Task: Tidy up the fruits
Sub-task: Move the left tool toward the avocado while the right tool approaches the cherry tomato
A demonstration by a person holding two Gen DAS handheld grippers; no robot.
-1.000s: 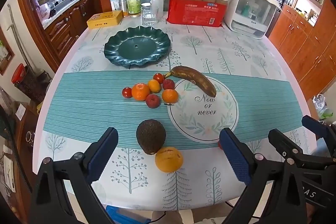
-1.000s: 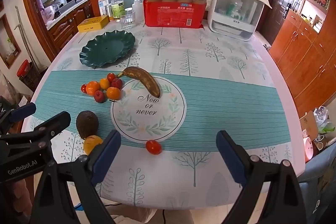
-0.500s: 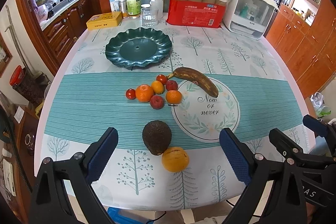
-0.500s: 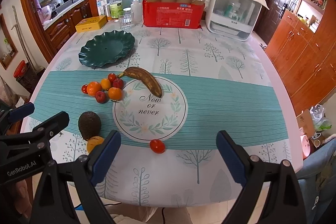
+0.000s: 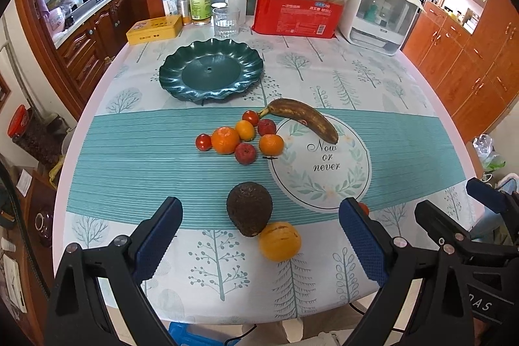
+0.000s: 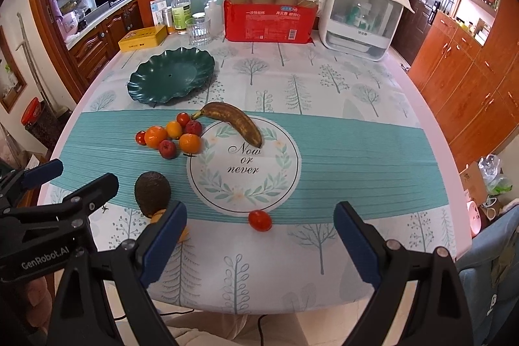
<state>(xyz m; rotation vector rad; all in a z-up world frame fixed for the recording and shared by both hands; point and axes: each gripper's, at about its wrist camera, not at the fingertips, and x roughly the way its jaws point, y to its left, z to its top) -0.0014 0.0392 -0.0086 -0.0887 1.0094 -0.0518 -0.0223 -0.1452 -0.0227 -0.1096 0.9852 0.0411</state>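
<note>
Two tongs, both mine, spread apart and holding nothing, over the near edge of the bench (image 5: 97, 184).
My left tongs (image 5: 259, 235) frame the avocado (image 5: 249, 207), which touches a yellow-orange fruit (image 5: 279, 240) at its near right; my right tongs (image 6: 259, 235) frame a lone cherry tomato (image 6: 259, 220) at the near rim of the printed circle (image 6: 243, 164). Mid-bench: a cluster of small oranges and red fruits (image 5: 241, 140), with the brown banana (image 5: 305, 118) just to its right, lying partly on the circle. Far left: the green scalloped plate (image 5: 211, 73), bare.
</note>
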